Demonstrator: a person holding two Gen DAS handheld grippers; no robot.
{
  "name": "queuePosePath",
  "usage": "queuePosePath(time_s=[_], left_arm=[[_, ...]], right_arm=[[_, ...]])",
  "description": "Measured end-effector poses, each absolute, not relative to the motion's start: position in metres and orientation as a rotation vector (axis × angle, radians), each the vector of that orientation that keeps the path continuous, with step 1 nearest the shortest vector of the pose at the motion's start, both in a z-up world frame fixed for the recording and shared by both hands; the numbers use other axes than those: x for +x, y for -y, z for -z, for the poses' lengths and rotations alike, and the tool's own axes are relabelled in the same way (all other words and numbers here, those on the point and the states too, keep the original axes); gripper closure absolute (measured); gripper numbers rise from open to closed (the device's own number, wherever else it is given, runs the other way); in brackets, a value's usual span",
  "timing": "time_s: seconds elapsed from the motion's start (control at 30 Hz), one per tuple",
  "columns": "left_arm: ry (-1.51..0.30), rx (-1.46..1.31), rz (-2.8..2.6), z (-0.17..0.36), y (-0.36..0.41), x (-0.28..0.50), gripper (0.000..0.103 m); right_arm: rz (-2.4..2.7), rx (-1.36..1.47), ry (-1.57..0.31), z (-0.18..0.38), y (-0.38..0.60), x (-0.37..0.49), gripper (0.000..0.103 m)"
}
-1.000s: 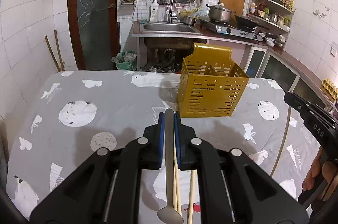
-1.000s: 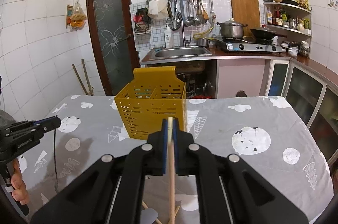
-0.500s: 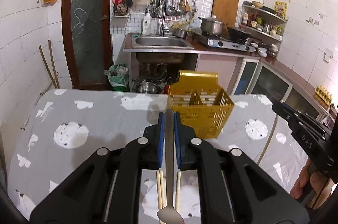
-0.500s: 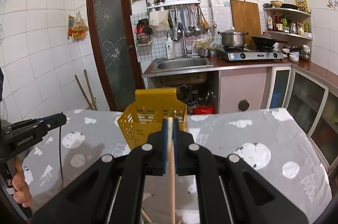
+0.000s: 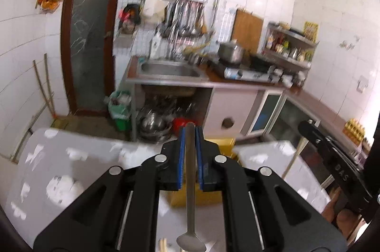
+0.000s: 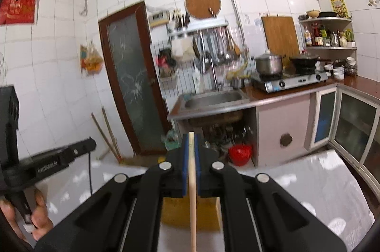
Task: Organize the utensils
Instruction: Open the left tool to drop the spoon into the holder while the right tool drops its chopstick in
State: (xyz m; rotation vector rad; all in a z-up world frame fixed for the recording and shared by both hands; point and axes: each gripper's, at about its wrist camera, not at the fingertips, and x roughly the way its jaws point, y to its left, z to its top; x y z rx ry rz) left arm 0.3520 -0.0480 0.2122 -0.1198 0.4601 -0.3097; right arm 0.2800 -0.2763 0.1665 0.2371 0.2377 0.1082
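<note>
The left gripper [image 5: 190, 133] has its blue-padded jaws closed on the handle of a metal spoon [image 5: 190, 192], which runs back toward the camera with its bowl hanging near the bottom edge of the left wrist view. The right gripper [image 6: 191, 140] is likewise clamped tight, here on a single wooden chopstick [image 6: 192, 192] whose blunt tip sticks up just past the pads. Below and beyond both sets of fingers sits the yellow utensil holder [image 6: 190, 214], mostly hidden behind the black gripper bodies (only patches of its wall show in either view). It stands on a table covered in a grey patterned cloth [image 5: 59, 168], where a few more chopstick ends [image 5: 163, 247] peek in at the bottom of the left view. Each camera also catches the other tool, held by a hand [image 6: 35, 216] at the frame's edge. Behind the table are the sink [image 6: 213, 99], a pot [image 6: 269, 63] on the stove and a dark glass door [image 5: 91, 33].
</note>
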Motion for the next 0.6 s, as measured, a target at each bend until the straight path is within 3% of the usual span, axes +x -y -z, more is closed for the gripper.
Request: queuePosePath(time_s=[0.27,0.6], left_arm=[[-0.303,-0.110,0.323,-0.245,0.073,0.384,0.096],[-0.294,-0.048,0.281,-0.172,0.114,0.452,0.096]], right_arm=[[-0.067,0.211,-0.138,-0.202,0.271,0.316,0.098],[-0.021,0.174,-0.150,-0.168,0.270,0.358,0.098]])
